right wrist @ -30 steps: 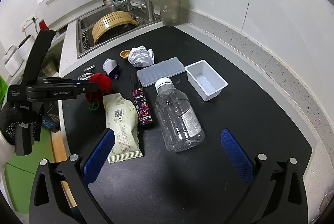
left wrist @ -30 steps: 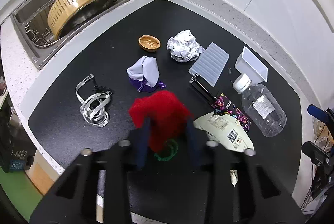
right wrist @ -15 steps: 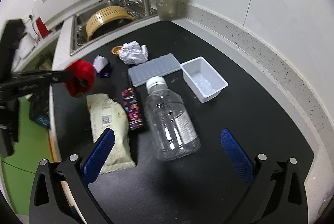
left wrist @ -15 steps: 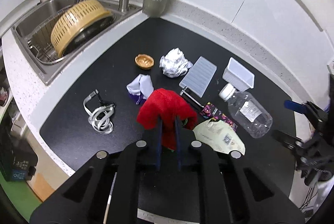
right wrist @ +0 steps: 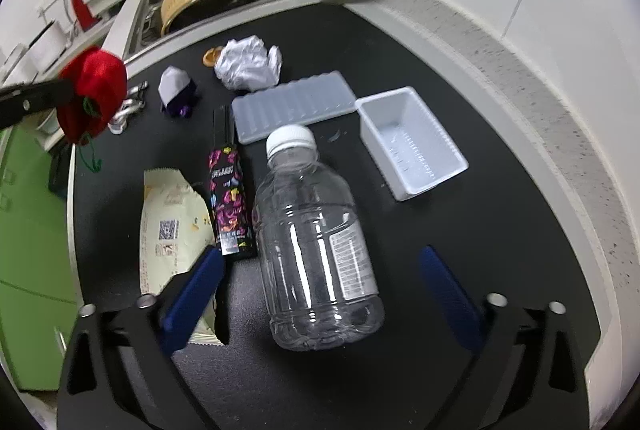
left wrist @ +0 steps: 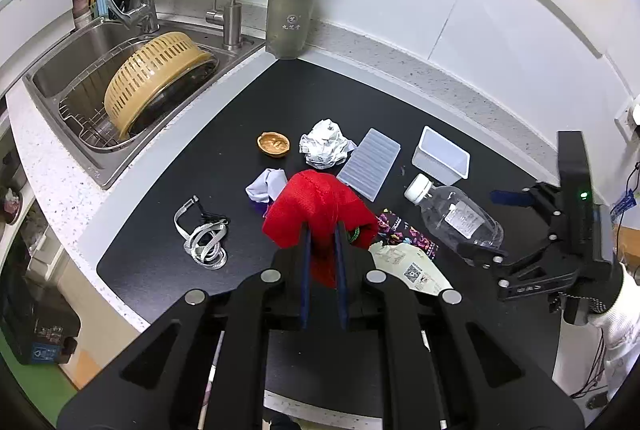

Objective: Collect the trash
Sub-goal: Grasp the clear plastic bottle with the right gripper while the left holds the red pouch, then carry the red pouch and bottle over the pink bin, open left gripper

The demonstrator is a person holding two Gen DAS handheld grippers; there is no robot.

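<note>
My left gripper (left wrist: 322, 230) is shut on a red net bag (left wrist: 316, 201), which hangs clear of the black counter (left wrist: 168, 213); the same red bag (right wrist: 94, 91) shows at far left in the right wrist view, with a green string dangling. My right gripper (right wrist: 320, 262) straddles a clear plastic bottle (right wrist: 316, 242) lying on its side; its jaws are closing and the blue pads stand apart from the bottle. From the left wrist view, the right gripper (left wrist: 490, 226) hovers over the bottle (left wrist: 456, 216). A cream snack wrapper (right wrist: 170, 226) and a dark patterned wrapper (right wrist: 229, 197) lie left of the bottle.
Crumpled paper (right wrist: 248, 63), a purple-white wad (right wrist: 176, 89), a nutshell (left wrist: 273, 143), a ridged lid (right wrist: 294, 105), a white tray (right wrist: 412, 145) and a silver strap (left wrist: 202, 236) lie on the counter. A sink (left wrist: 60, 73) with a yellow colander (left wrist: 152, 77) and a shaker cup (left wrist: 290, 17) stand behind.
My left gripper closed on the red net bag and lifted it off the counter. My right gripper came down over the bottle and its jaws narrowed.
</note>
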